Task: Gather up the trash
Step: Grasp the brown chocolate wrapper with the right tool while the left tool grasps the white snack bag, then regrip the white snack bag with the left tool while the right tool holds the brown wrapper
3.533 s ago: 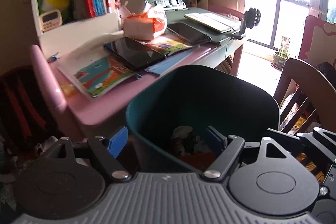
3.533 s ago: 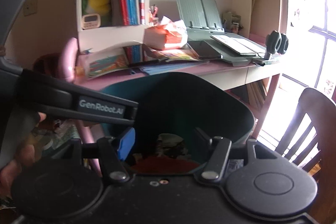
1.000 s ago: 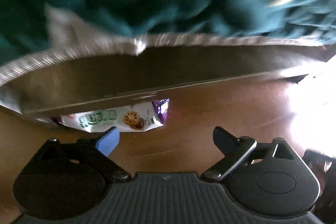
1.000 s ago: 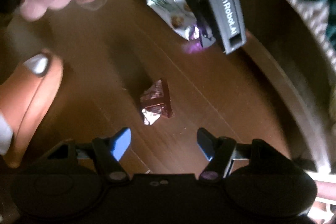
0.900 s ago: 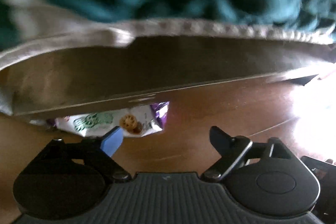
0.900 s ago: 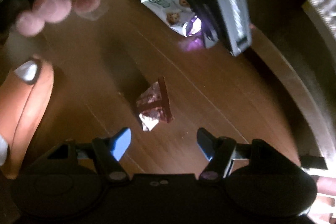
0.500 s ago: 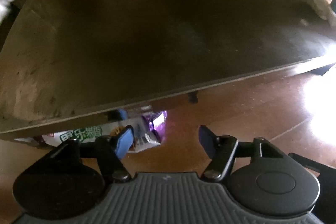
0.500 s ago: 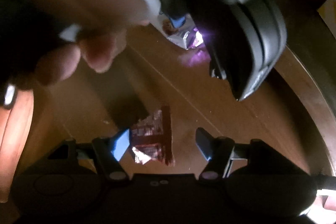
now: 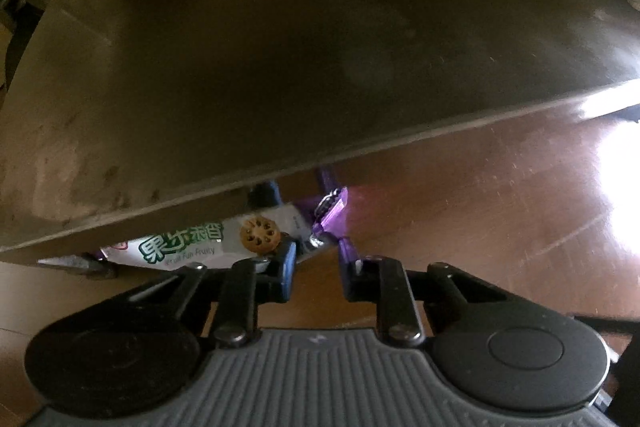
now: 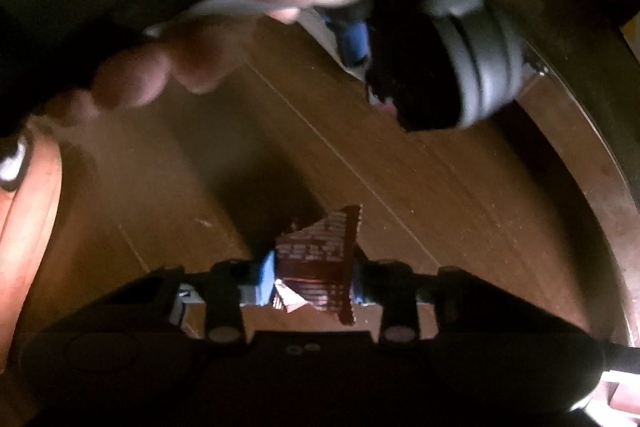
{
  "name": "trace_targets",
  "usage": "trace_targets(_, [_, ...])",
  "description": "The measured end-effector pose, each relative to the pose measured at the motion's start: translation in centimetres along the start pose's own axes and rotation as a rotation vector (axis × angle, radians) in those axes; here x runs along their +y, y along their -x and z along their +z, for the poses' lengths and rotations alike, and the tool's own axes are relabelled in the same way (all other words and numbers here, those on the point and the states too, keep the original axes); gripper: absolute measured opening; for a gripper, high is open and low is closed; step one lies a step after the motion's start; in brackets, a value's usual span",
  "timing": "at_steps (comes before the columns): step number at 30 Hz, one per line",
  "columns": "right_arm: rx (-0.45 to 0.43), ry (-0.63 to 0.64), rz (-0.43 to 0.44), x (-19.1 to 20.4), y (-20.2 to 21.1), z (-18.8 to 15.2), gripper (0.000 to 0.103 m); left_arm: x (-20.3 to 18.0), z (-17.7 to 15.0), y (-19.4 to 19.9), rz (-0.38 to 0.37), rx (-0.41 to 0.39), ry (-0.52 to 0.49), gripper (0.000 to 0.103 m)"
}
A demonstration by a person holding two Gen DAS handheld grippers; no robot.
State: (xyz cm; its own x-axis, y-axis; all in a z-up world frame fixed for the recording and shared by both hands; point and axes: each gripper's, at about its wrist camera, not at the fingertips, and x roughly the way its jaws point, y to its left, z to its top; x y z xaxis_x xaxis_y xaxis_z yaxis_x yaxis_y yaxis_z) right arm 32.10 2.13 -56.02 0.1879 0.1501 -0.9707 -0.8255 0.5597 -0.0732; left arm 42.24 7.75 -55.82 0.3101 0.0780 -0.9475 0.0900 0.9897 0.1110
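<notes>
The white snack packet (image 9: pixel 208 243), printed with green characters and a biscuit picture, lies on the brown wooden floor (image 9: pixel 480 211), partly tucked under the lower edge of a broad dark panel (image 9: pixel 280 67) that fills the upper part of the left wrist view; its purple foil end (image 9: pixel 332 215) sticks out towards the left gripper (image 9: pixel 316 259); that gripper's jaws have just been closing and now stand narrow, tips at the packet's purple corner, yet a strip of bare floor shows between them, so whether the pads press on the foil cannot be told. The small dark red wrapper (image 10: pixel 320 267), crumpled, with a silvery torn corner, sits on the same floor between the fingers of the right gripper (image 10: pixel 314 279); these jaws have also just been closing, and the blue pad (image 10: pixel 266 277) on one side and the finger on the other meet the wrapper's edges, so it looks pinched. In the right wrist view the left gripper (image 10: pixel 360 43) is visible farther off, its blue tip on the white packet (image 10: pixel 324 31); the person's left hand (image 10: pixel 168 39) wraps its handle, blurred and close to the lens; an orange slipper (image 10: pixel 28 227) fills the left edge.
</notes>
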Motion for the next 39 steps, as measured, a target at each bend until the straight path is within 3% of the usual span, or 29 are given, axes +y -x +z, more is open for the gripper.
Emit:
trace_targets(7, [0.06, 0.028, 0.036, -1.1, 3.2, -1.9, 0.032, 1.5, -2.8, 3.5, -0.049, 0.003, -0.103, 0.017])
trace_targets(12, [0.071, 0.01, 0.038, -2.5, 8.2, -2.9, 0.032, 2.9, -4.6, 8.2, -0.104, 0.01, -0.182, 0.016])
trace_targets(13, [0.068, 0.01, 0.027, -2.6, 9.2, -2.9, 0.032, 3.3, -4.7, 9.3, -0.118, 0.019, -0.181, 0.005])
trace_targets(15, [0.062, -0.009, 0.004, -3.0, 11.9, -3.1, 0.032, 3.8, -4.7, 11.3, -0.128, 0.032, -0.173, 0.0])
trace_targets(20, [-0.018, -0.141, -0.047, -4.5, 19.4, -3.1, 0.032, 4.7, -4.1, 17.3, -0.142, 0.003, -0.151, 0.0])
trace_targets(22, [-0.04, -0.217, -0.059, -5.3, 22.0, -2.9, 0.032, 5.4, -4.5, 18.4, -0.183, 0.015, -0.138, 0.0])
trace_targets(26, [-0.076, -0.369, -0.065, -5.9, 26.4, -2.7, 0.033, 6.2, -5.5, 20.2, -0.184, -0.022, -0.181, 0.003])
trace_targets(29, [-0.128, -0.443, -0.036, -5.4, 28.8, -3.6, 0.034, 7.1, -6.0, 18.7, -0.184, -0.006, -0.145, 0.012])
trace_targets(32, [-0.132, -0.433, -0.041, -4.8, 28.9, -3.2, 0.033, 8.3, -6.5, 16.6, -0.19, 0.024, -0.103, 0.037])
trace_targets(34, [-0.124, -0.383, -0.045, -4.3, 27.8, -2.8, 0.033, 9.1, -6.6, 14.9, -0.187, 0.035, -0.082, 0.074])
trace_targets(36, [-0.109, -0.342, -0.029, -4.0, 26.7, -2.5, 0.033, 9.8, -6.6, 13.2, -0.193, 0.04, -0.06, 0.082])
trace_targets(39, [-0.073, -0.34, 0.008, -4.1, 25.8, -2.4, 0.034, 10.5, -6.4, 9.4, -0.223, 0.089, -0.034, 0.082])
